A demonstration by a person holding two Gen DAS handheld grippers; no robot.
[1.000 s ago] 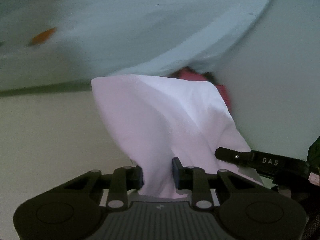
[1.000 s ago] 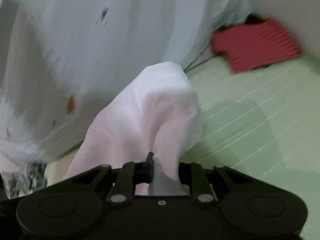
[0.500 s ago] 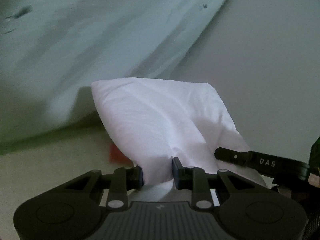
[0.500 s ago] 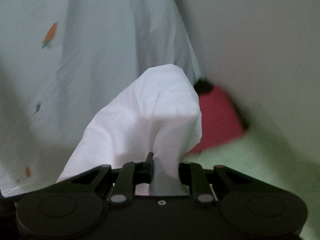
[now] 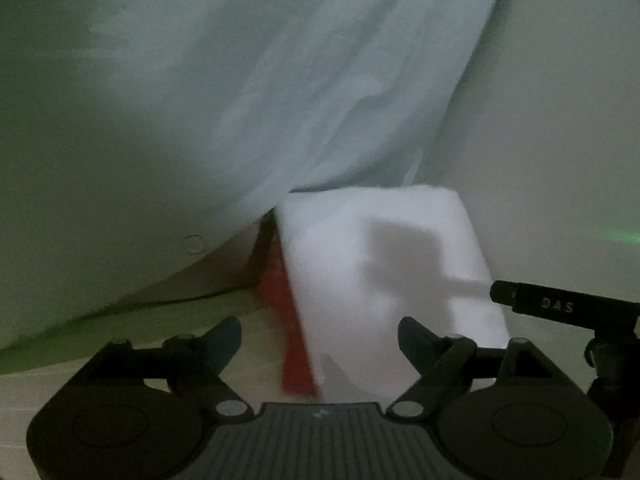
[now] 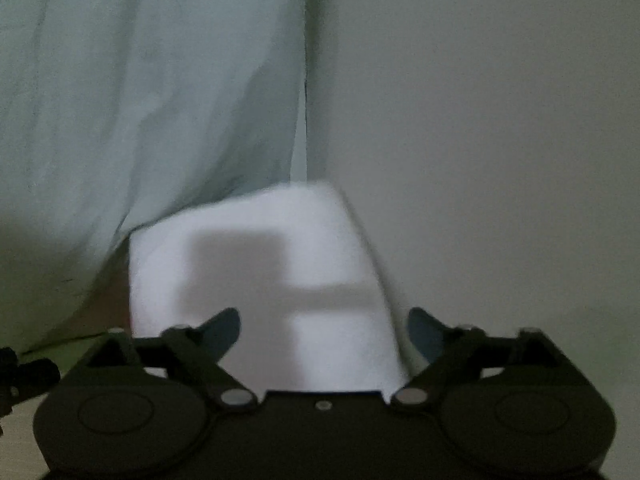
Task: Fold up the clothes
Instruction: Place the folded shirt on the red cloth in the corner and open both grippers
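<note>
A folded white garment (image 5: pixel 384 264) lies ahead of my left gripper (image 5: pixel 320 338), which stands open with nothing held between its fingers. In the right wrist view the same white garment (image 6: pixel 264 280) sits flat in front of my right gripper (image 6: pixel 324 330), also open, its fingers spread to either side of the cloth's near edge. Gripper shadows fall on the white cloth. A red item (image 5: pixel 288 332) peeks out under the garment's left edge. Part of the right gripper's black body (image 5: pixel 560 308) shows at the right of the left wrist view.
A pale blue curtain or sheet (image 5: pixel 280 80) hangs behind the garment; in the right wrist view the blue cloth (image 6: pixel 140 100) fills the left side. A plain wall (image 6: pixel 480 120) is at the right. The pale green surface (image 5: pixel 80 360) lies at lower left.
Both grippers have let go of the white garment and spread their fingers. The cloth, bunched and lifted before, now lies down flat as a folded block over the red item.
</note>
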